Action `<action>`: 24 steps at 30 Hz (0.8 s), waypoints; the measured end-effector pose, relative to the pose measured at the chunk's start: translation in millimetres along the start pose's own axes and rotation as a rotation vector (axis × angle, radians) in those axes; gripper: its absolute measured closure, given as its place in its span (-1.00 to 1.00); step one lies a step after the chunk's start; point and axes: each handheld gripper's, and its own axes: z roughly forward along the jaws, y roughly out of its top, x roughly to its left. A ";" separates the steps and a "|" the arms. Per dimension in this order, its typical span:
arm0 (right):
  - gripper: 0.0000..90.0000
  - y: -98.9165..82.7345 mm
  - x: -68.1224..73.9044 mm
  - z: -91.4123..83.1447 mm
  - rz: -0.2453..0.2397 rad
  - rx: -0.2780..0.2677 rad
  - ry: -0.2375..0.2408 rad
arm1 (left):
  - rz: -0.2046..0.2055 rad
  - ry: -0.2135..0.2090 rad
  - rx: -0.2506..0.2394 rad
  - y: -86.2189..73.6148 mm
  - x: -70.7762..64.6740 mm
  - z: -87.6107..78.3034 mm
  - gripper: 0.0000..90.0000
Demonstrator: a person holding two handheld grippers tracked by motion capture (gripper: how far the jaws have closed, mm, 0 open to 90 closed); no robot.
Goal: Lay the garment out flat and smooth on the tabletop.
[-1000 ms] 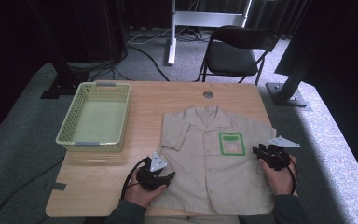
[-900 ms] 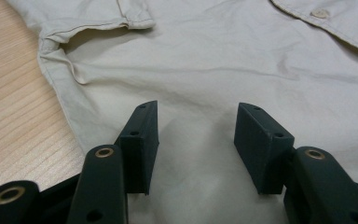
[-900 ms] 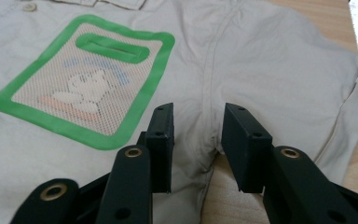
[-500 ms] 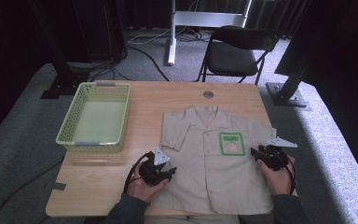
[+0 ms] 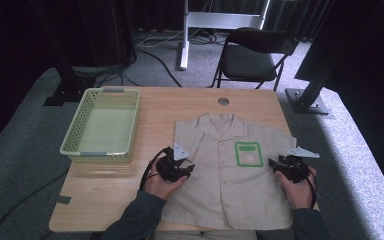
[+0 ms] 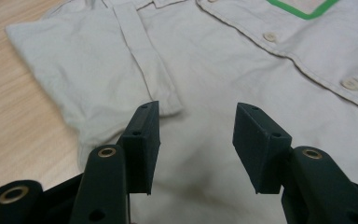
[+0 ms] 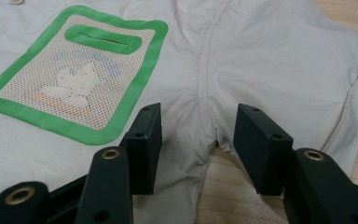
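a: a beige short-sleeved shirt point(image 5: 230, 175) lies flat, front up, on the right half of a wooden bench point(image 5: 115, 195), its collar toward the far edge and its hem at the near edge by the person.

b: and around it?

a: a pale green basket point(image 5: 101, 129) stands on the bench's far left part, well apart from the shirt. a small round hole point(image 5: 223, 101) sits in the bench top just beyond the collar. past the far edge a dark folding chair point(image 5: 252, 57) stands on grey carpet.

b: the grippers?

a: the left gripper point(image 5: 176, 169) hovers over the shirt's left side near the sleeve point(image 6: 93, 74), its fingers point(image 6: 144, 140) released and parted above the cloth with nothing between them. the right gripper point(image 5: 291, 168) is at the shirt's right side by the armpit seam; its fingers point(image 7: 147, 142) have just been opening and stand wide, with no cloth pinched in the gap, where fabric and bare wood show beneath.

b: anything in the way?

a: nothing lies between the two grippers but the shirt itself, with its green-bordered mesh pocket point(image 5: 248, 153) on the chest. bare wood stretches between the basket and the shirt; on the right the sleeve reaches close to the bench edge.
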 end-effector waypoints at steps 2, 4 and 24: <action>0.11 -0.3 0.9 -0.2 0.001 0.000 0.000 | 0.004 0.002 0.014 5.9 1.8 7.3 0.15; 0.11 -0.3 0.9 -0.2 0.001 0.000 0.000 | 0.004 0.006 0.024 9.0 2.8 13.2 0.15; 0.07 -0.5 1.7 -0.4 0.002 0.002 0.002 | -0.046 0.007 0.079 8.2 21.8 42.3 0.16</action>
